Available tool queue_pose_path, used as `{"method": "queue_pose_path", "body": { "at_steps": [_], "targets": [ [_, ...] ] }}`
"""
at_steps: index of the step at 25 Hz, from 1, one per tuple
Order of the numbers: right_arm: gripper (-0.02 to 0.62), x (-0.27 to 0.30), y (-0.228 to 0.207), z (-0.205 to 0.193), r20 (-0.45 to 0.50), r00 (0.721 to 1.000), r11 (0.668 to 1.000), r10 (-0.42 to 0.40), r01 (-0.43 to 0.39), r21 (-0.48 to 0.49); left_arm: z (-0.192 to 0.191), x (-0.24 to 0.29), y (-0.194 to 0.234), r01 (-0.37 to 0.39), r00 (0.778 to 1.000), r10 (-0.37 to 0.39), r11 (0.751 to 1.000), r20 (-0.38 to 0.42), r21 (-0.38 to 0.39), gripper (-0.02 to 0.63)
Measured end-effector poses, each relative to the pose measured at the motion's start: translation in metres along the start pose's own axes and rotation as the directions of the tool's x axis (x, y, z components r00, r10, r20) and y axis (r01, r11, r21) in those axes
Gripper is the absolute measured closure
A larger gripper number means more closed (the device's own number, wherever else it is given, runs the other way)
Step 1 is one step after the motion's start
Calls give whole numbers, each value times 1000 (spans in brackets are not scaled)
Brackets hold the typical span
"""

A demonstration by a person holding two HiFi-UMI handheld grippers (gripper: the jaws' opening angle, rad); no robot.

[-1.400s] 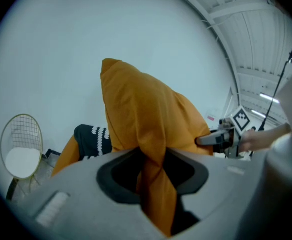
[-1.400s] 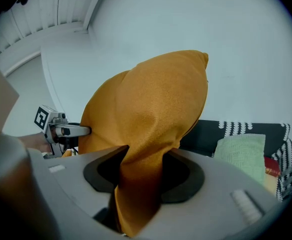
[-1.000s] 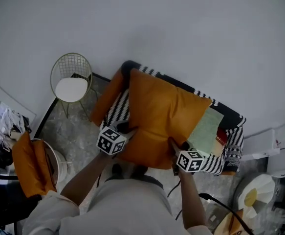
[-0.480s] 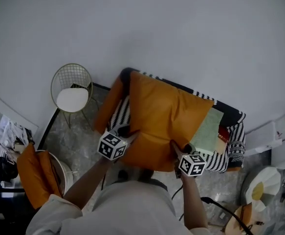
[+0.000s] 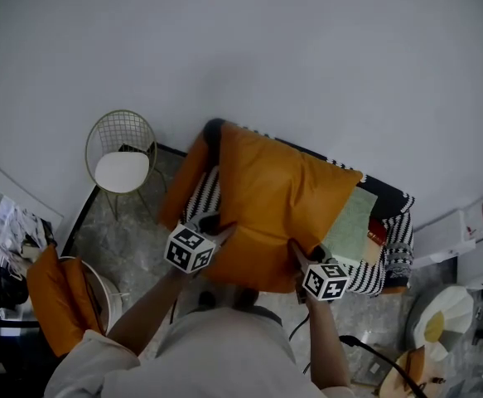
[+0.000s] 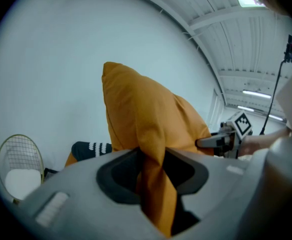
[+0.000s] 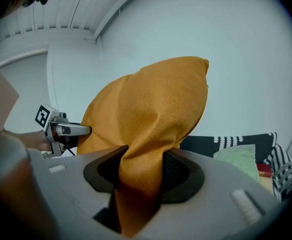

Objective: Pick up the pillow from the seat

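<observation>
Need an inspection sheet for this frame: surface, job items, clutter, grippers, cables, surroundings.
Surface: striped seat, set against the wall.
Job's things: orange pillow, held upright, its near edge gathered in both grippers.
Clutter: second orange pillow at the seat's left end; green cushion toward the right.
Grippers: left gripper and right gripper, both shut on pillow fabric.
Cables: black cable on the floor, lower right.
Surroundings: wire chair left of the seat.
</observation>
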State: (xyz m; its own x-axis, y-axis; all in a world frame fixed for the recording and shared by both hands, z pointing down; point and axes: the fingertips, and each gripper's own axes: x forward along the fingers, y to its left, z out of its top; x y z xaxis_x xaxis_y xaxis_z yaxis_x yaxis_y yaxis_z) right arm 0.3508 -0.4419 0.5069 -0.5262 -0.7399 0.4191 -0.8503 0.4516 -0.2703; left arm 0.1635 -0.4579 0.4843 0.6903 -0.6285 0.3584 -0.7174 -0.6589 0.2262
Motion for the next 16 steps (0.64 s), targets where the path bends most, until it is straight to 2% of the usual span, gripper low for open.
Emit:
{"method": "queue_pose_path", "body": {
  "at_steps": [16],
  "targets": [
    [399, 11, -13, 21, 15, 1000, 1000, -28, 28, -1, 22, 19, 13, 23, 1000, -23, 1000, 9, 10, 469]
  ]
}}
